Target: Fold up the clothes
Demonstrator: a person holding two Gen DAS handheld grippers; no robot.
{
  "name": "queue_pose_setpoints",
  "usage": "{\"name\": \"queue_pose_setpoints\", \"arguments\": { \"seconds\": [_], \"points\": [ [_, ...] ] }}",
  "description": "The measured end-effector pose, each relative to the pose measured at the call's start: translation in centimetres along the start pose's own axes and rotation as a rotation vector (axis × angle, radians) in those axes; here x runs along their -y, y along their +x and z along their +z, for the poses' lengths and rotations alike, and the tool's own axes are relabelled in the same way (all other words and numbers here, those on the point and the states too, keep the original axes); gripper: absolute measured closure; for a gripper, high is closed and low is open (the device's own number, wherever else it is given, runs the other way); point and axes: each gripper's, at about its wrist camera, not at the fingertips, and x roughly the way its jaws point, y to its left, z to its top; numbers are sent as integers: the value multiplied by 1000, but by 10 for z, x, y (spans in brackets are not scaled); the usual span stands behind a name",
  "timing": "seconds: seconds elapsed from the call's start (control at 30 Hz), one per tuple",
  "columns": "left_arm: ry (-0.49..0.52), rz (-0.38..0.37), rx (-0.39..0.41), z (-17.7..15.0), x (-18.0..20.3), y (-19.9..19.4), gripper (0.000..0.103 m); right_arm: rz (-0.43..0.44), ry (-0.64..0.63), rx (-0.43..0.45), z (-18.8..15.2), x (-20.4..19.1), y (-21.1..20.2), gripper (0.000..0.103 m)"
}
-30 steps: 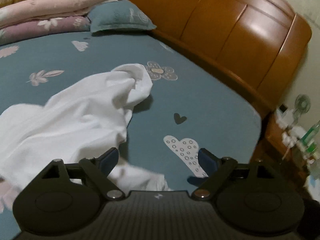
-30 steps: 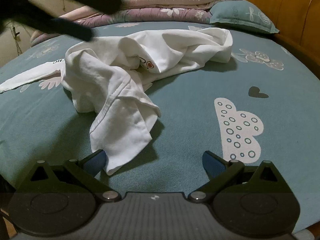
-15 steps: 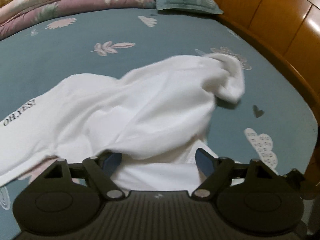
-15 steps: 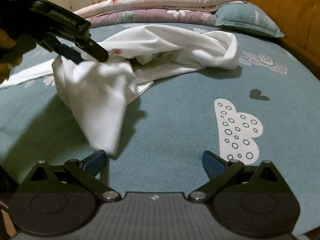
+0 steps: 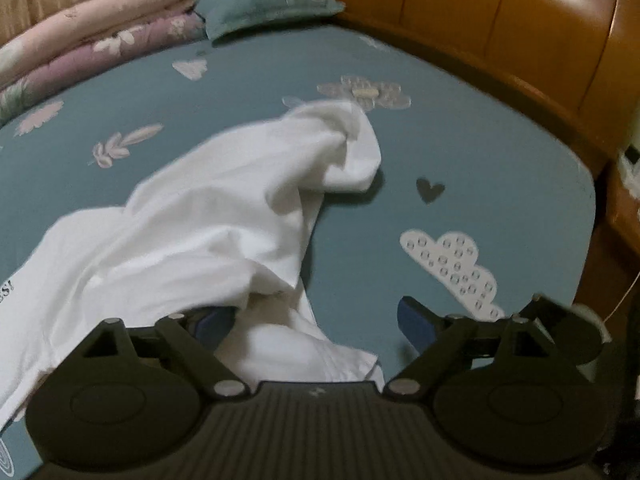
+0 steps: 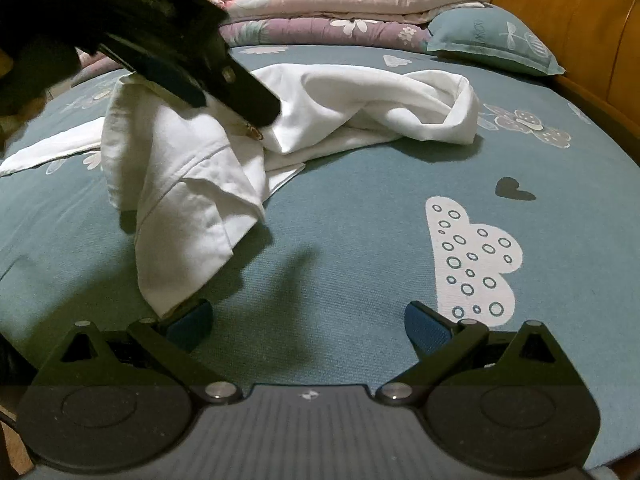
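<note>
A crumpled white garment (image 6: pixel 360 100) lies on the teal bed sheet (image 6: pixel 360 220). One fold of the garment (image 5: pixel 200 232) is draped over my left gripper's left finger, and its black lettering shows at the left edge. My left gripper (image 5: pixel 314 320) is open, its right finger over bare sheet. In the right wrist view the left gripper (image 6: pixel 232 106) hangs above the cloth at upper left, with a raised flap (image 6: pixel 180 208) drooping beneath it. My right gripper (image 6: pixel 308 320) is open low over the sheet, and the flap's tip touches its left finger (image 6: pixel 188 324).
Folded pink and purple quilts (image 6: pixel 340 12) and a teal pillow (image 6: pixel 492 40) lie at the head of the bed. A wooden headboard (image 5: pixel 520 40) runs along the right. A bedside stand with small items (image 5: pixel 628 168) sits past the bed's corner.
The left gripper has shifted right and closer to the right gripper, carrying the raised flap with it. The flap now hangs lower, down to the right gripper's left finger. The right gripper stayed put.
</note>
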Motion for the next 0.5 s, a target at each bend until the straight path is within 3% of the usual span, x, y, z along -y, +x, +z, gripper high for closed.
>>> {"name": "queue_pose_setpoints", "arguments": {
  "seconds": [0.07, 0.17, 0.33, 0.5],
  "points": [
    [29, 0, -16, -1, 7, 5, 15, -2, 1, 0, 0, 0, 0, 0],
    [51, 158, -58, -18, -15, 6, 14, -4, 3, -1, -1, 0, -1, 0],
    [-21, 185, -105, -43, -63, -11, 13, -10, 8, -2, -1, 0, -1, 0],
    [-96, 106, -53, -50, -60, -33, 15, -18, 17, -10, 1, -1, 1, 0]
  ]
}}
